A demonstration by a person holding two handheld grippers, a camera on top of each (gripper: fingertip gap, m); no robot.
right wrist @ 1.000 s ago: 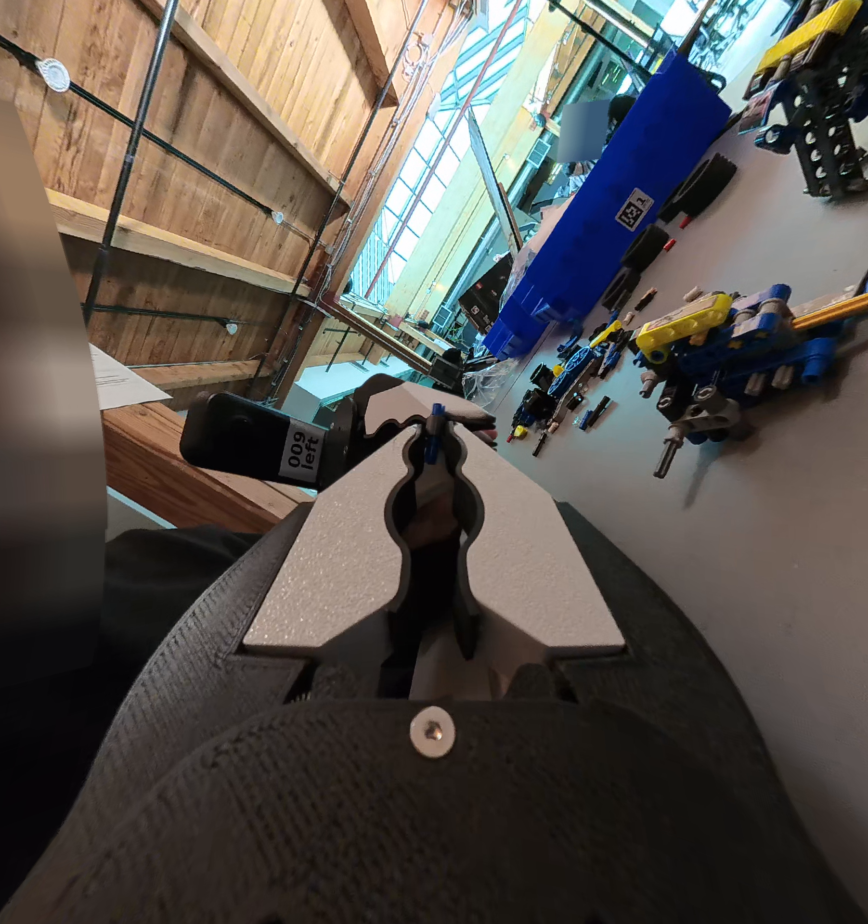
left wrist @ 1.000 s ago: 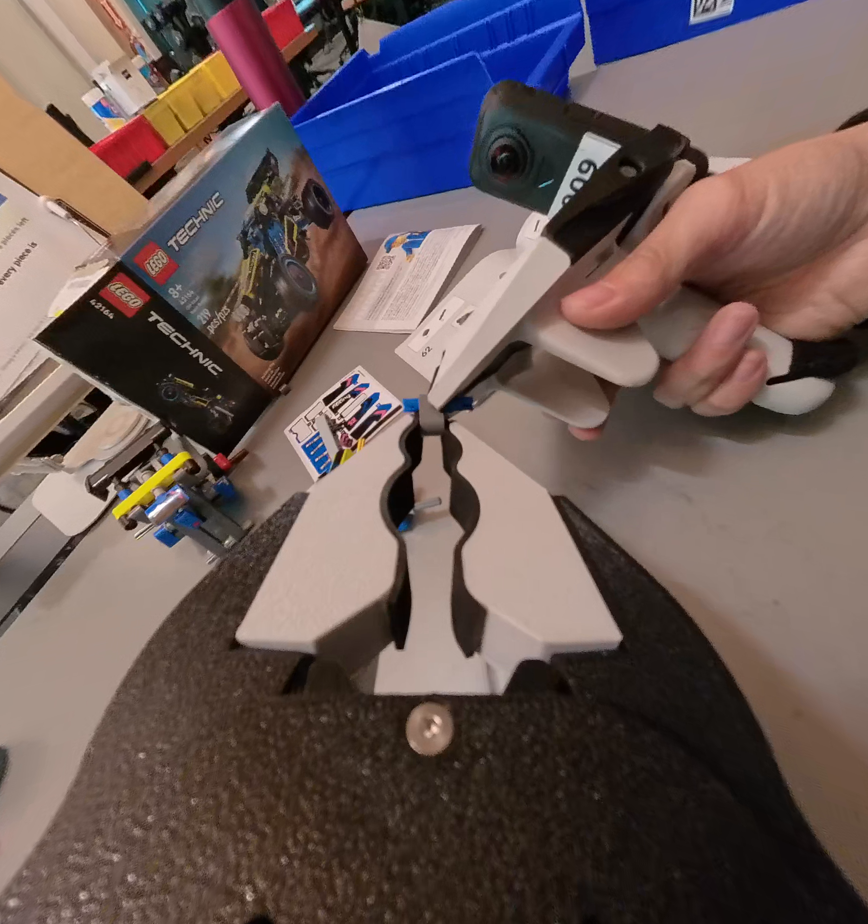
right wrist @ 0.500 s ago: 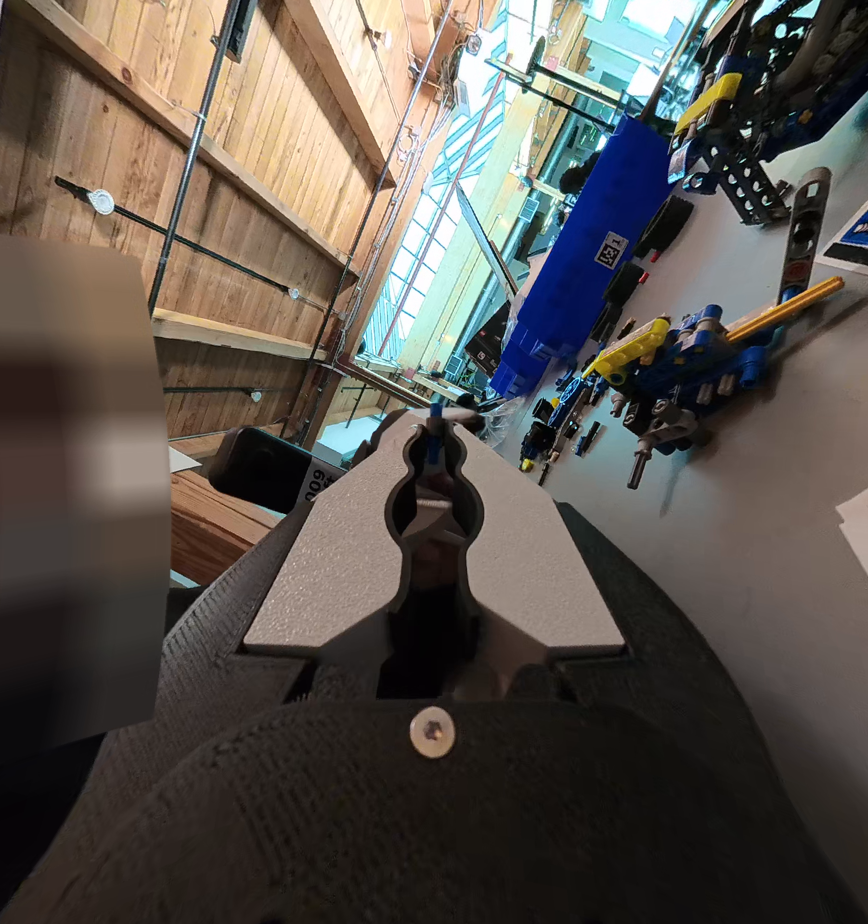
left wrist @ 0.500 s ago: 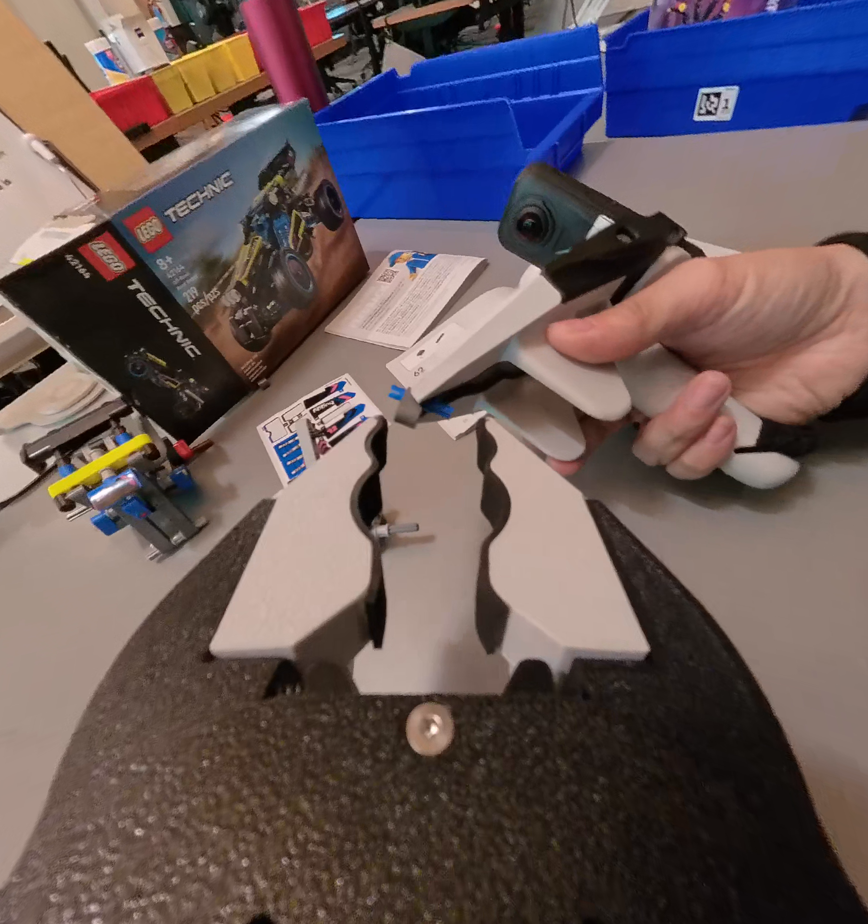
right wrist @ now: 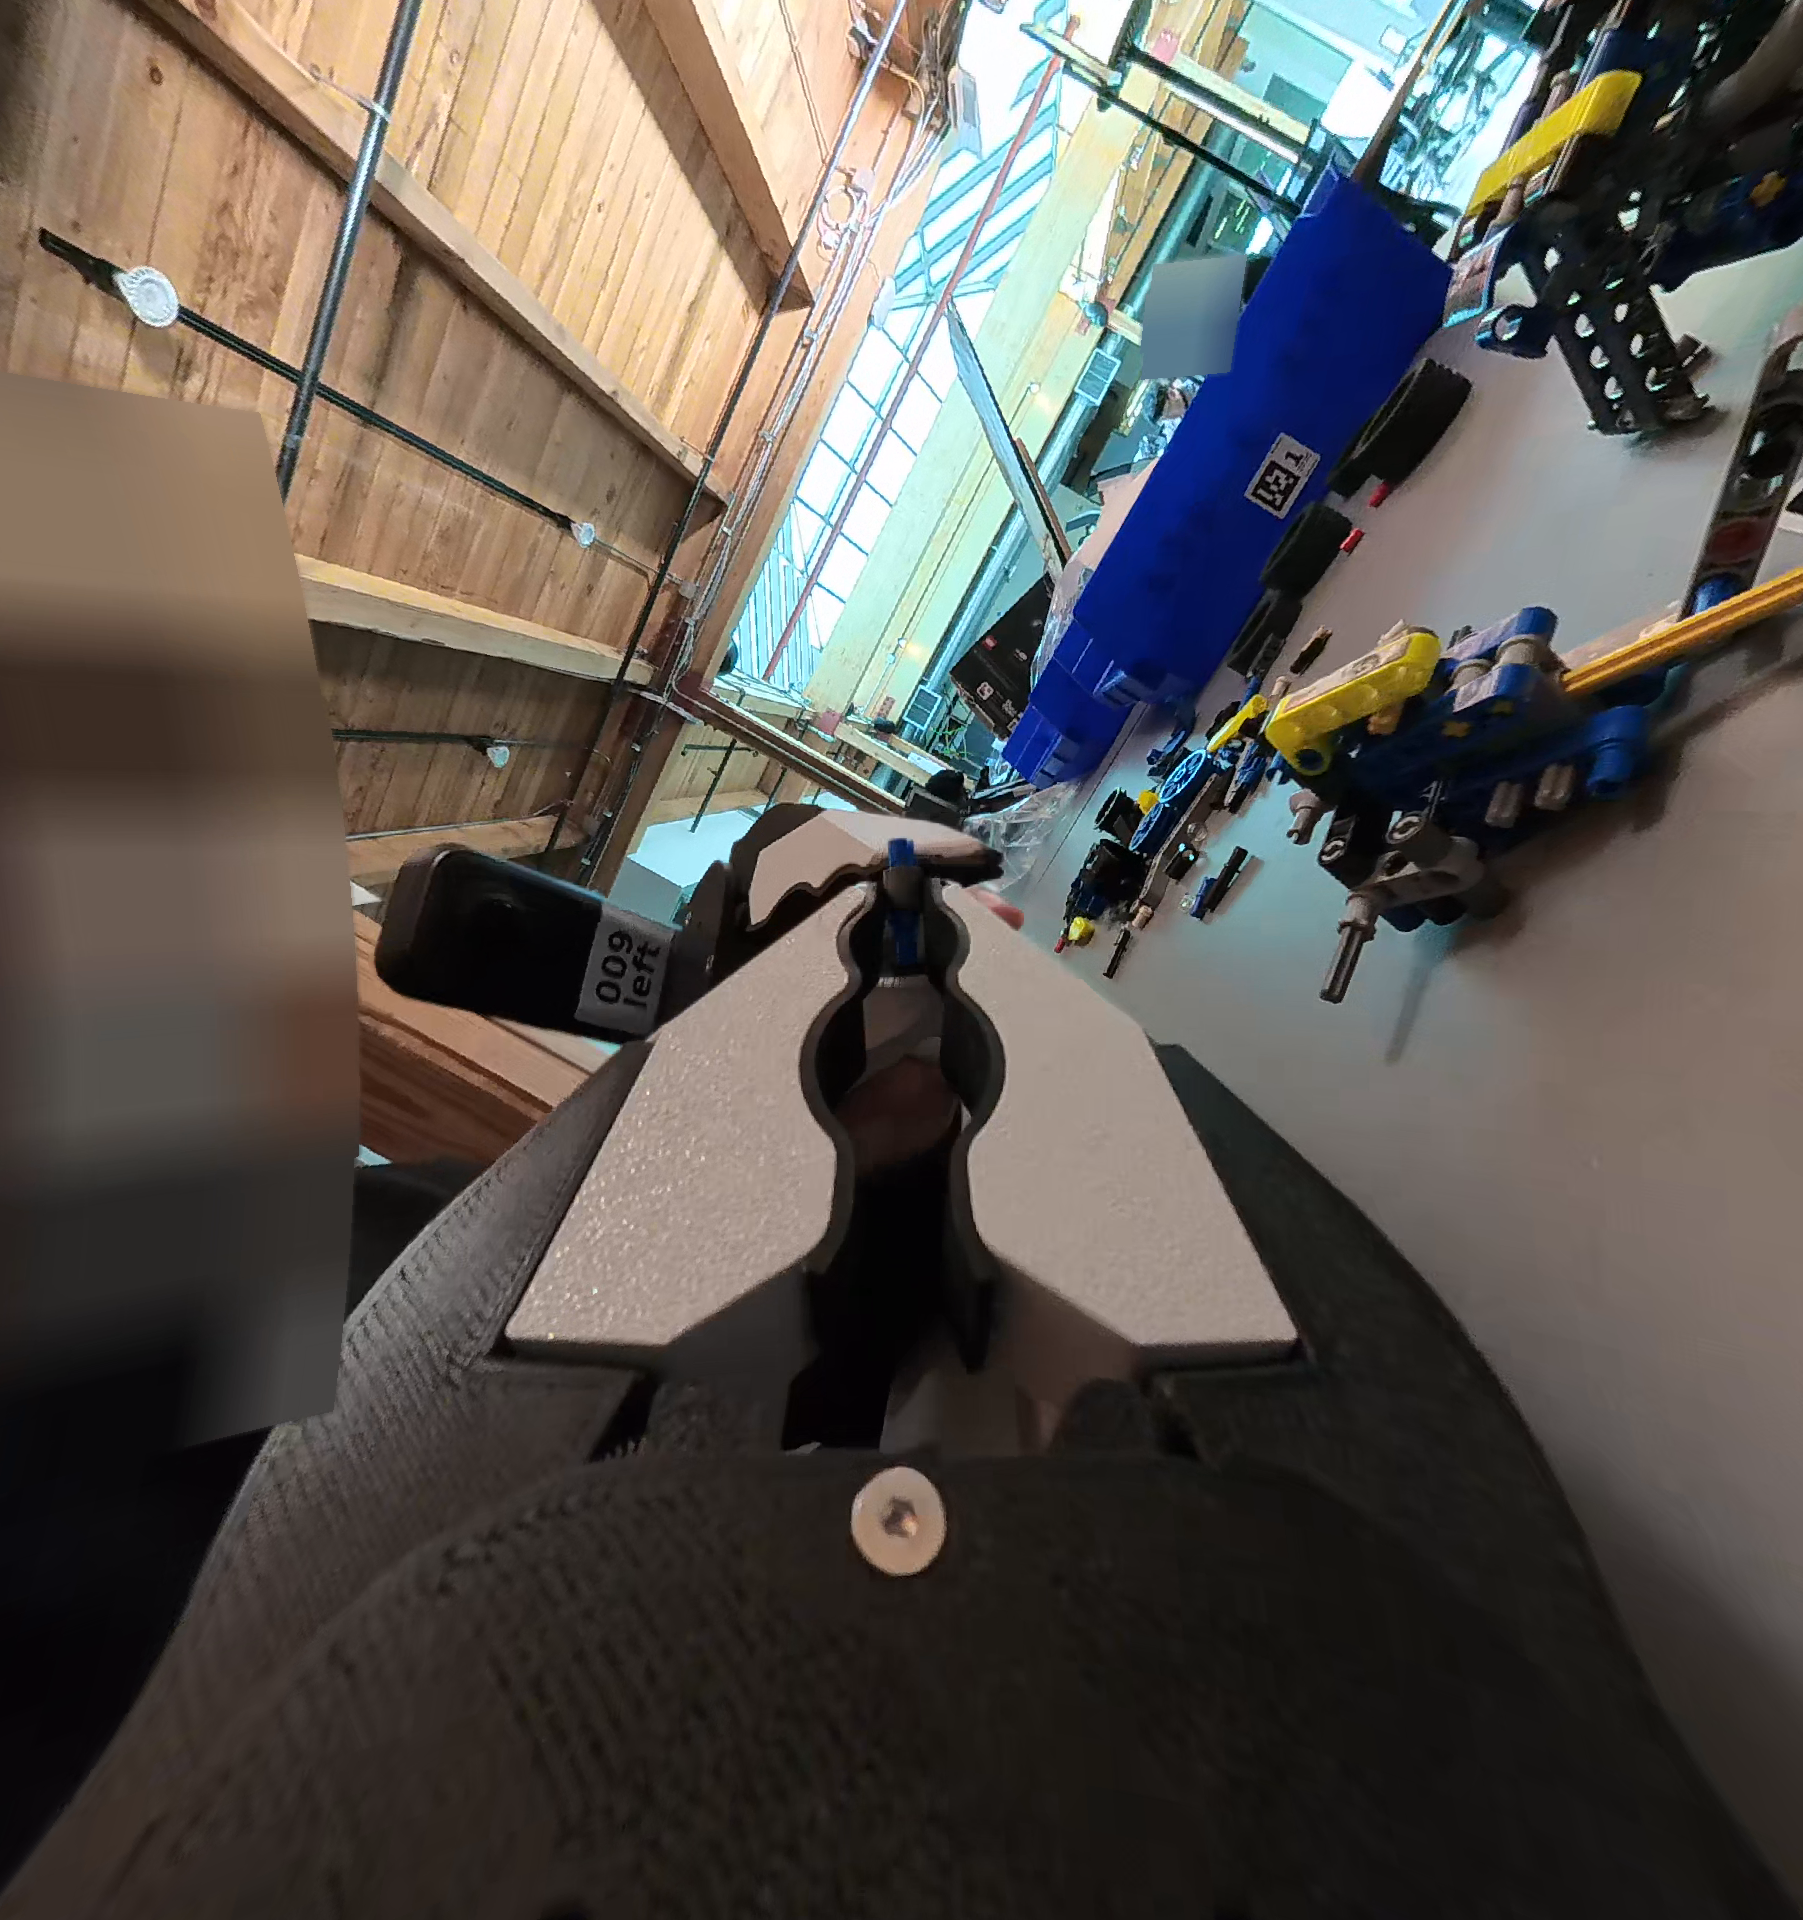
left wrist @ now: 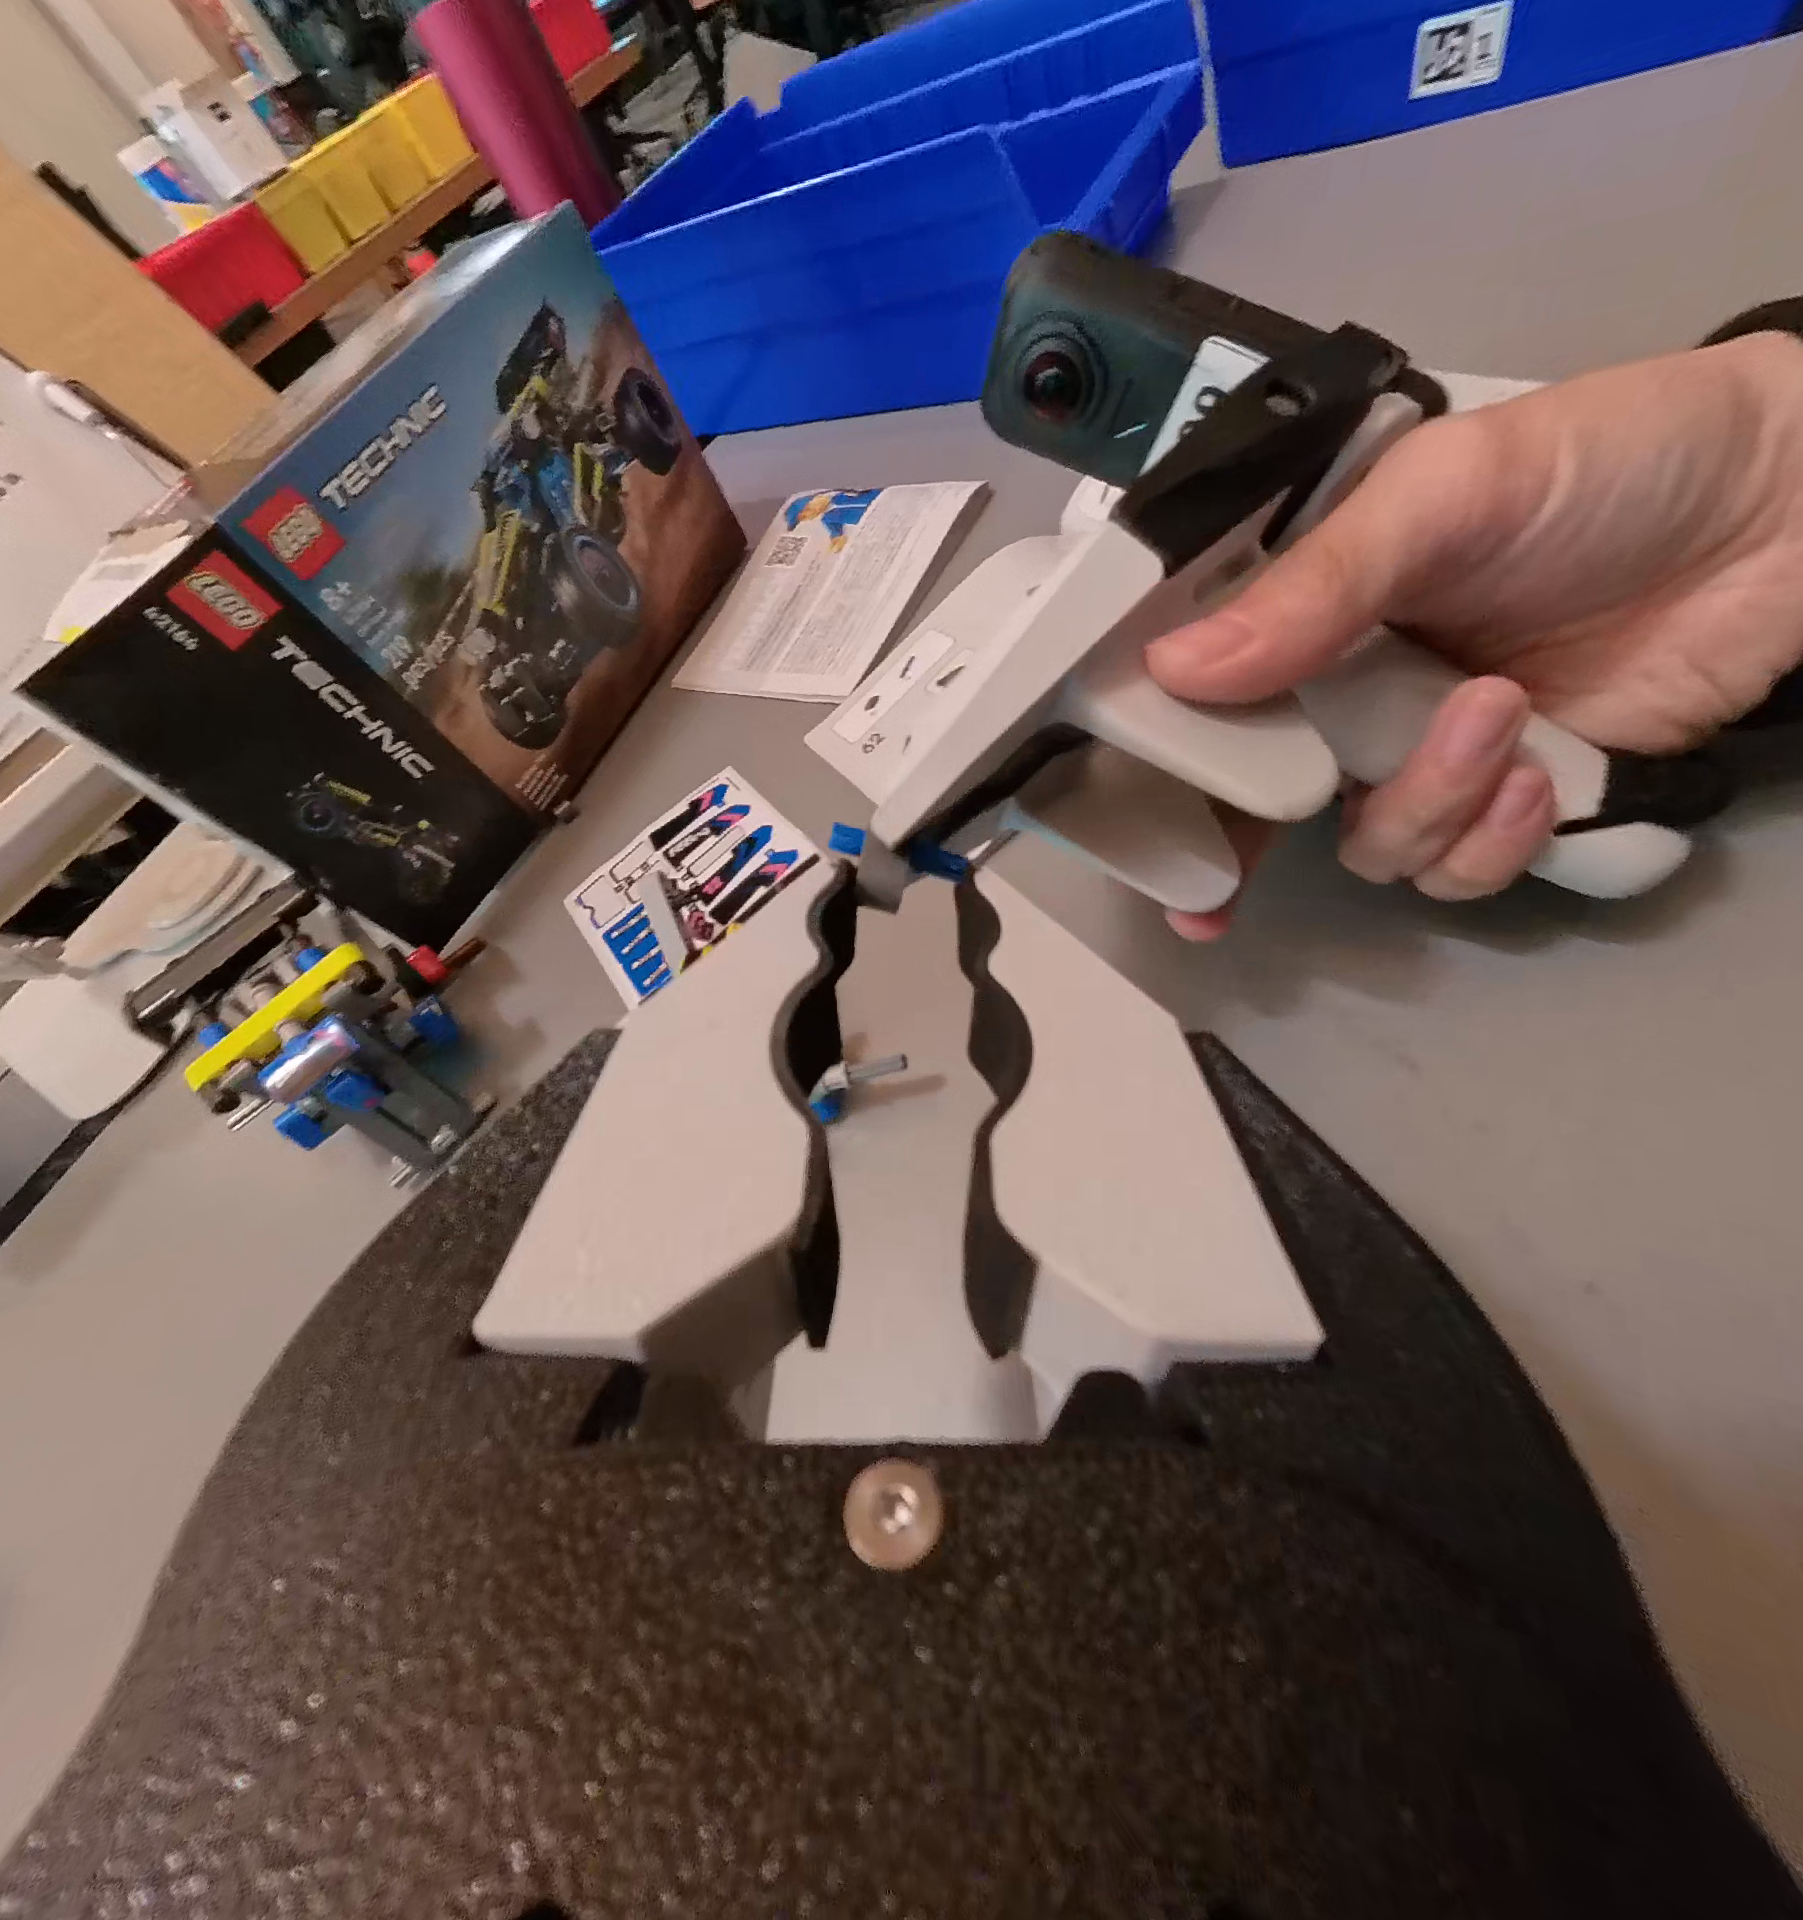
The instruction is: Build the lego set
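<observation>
My right gripper [right wrist: 905,906] is shut on a small grey piece with blue pins [right wrist: 903,920]. In the left wrist view a hand holds this gripper [left wrist: 897,868] with the piece [left wrist: 892,883] at its tips, blue pins sticking out on both sides. My left gripper [left wrist: 907,909] is open, its fingertips on either side of that piece, just below it. A small grey pin with a blue end [left wrist: 861,1075] shows between my left fingers, low by the table. The left gripper also shows in the right wrist view [right wrist: 876,847], just beyond my right tips.
A part-built yellow and blue assembly [left wrist: 315,1060] [right wrist: 1416,748], the set's box [left wrist: 440,582], a sticker sheet [left wrist: 689,883] and a leaflet [left wrist: 835,592] lie on the grey table. Blue bins [left wrist: 876,239], tyres [right wrist: 1396,426], loose parts [right wrist: 1167,831] and a larger chassis [right wrist: 1624,208] stand farther off. The grippers are tip to tip, or close to it.
My left gripper has opened and let go of the grey piece, which stays in the right gripper. The right gripper has stayed shut and tilted a little.
</observation>
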